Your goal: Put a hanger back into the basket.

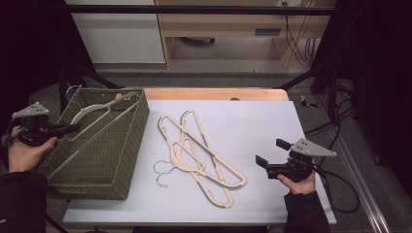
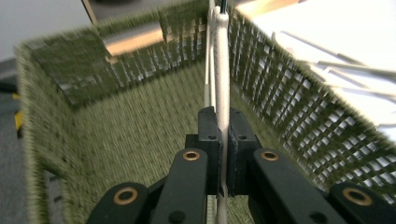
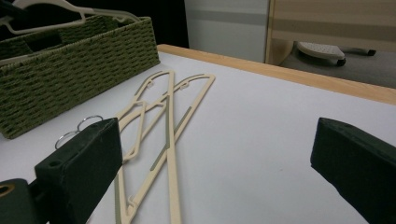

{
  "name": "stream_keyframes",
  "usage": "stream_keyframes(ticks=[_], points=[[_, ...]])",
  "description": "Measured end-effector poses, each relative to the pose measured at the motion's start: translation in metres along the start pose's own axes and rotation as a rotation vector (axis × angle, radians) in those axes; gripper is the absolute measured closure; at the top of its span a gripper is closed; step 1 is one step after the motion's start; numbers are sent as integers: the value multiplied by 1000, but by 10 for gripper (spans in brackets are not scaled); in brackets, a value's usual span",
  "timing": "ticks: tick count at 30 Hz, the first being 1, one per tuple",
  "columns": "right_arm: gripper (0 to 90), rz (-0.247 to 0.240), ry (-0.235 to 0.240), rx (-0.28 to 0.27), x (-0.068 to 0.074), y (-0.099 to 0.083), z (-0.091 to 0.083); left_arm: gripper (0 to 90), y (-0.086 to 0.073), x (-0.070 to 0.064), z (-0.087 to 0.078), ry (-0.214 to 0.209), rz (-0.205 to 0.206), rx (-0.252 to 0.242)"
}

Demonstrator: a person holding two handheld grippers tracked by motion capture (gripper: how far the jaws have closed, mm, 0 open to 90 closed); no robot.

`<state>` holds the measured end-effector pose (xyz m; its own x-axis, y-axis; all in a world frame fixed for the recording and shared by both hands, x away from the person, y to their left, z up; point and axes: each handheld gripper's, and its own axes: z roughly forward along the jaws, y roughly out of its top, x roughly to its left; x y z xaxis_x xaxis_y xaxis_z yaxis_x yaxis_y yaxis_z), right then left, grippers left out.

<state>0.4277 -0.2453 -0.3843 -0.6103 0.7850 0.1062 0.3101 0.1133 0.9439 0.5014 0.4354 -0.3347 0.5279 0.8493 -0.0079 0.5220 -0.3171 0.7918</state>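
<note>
1. Looking down on a table covered by a white sheet (image 1: 252,121), with a green woven basket (image 1: 124,160) at the left of the frame and two cream hangers (image 1: 204,155) lying crossed at centre.
2. At far left, the left gripper (image 1: 73,128) is clamped on a pale hanger (image 1: 99,110) that lies slantwise across the basket's open top. In the left gripper view, its jaws pinch the thin bar (image 2: 221,70), which runs up the middle of the frame toward the far wall.
3. At lower right, the right gripper (image 1: 273,152) hovers over bare sheet with jaws spread wide and nothing between them. In the right gripper view, the cream hangers (image 3: 166,121) lie left of centre, apart from the jaws.
4. Handling, as a judgement: the hangers look light, thin and stiff, probably smooth and a little slippery, and flat against the sheet. A straight bar seems the best place to grip, edge-on. The small wire hooks (image 1: 161,174) at lower centre look too slender to hold firmly.
5. Obstacles: the two cream hangers overlap, so lifting one may drag the other. The basket walls stand between the table and the basket floor. Furniture and cables sit beyond the table, well clear.
</note>
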Motion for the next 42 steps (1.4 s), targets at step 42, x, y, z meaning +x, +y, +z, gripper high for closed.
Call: stream_keyframes(ticks=[42], points=[[29, -1, 10, 12, 2, -1, 3, 658, -37, 24, 19, 248, -305, 115]])
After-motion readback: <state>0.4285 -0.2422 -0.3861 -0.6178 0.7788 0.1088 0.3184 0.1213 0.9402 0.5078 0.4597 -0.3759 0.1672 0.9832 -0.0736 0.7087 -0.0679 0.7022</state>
